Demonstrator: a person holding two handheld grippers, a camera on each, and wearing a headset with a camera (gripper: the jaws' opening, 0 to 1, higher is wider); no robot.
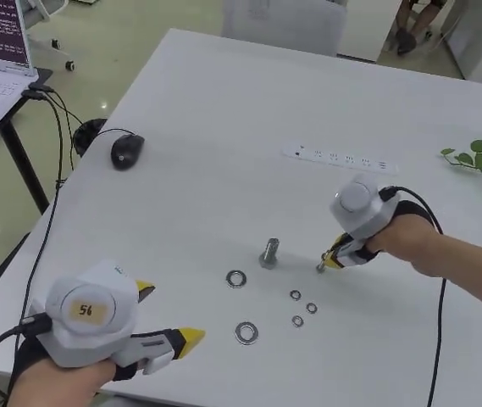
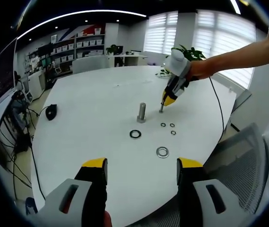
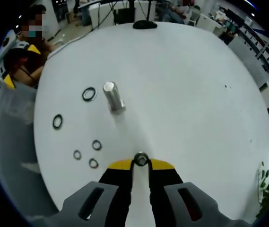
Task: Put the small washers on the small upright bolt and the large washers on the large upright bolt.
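Two large washers lay flat on counter; right gripper fingers clenched small bolt; left gripper fingers released, empty.

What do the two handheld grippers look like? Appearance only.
Both have rounded white housings, black jaws with yellow tips, and a trailing black cable. The left gripper carries a yellow label reading 56. The right gripper has a plain round cap.

Bright even light, soft shadows, edges v. distorted
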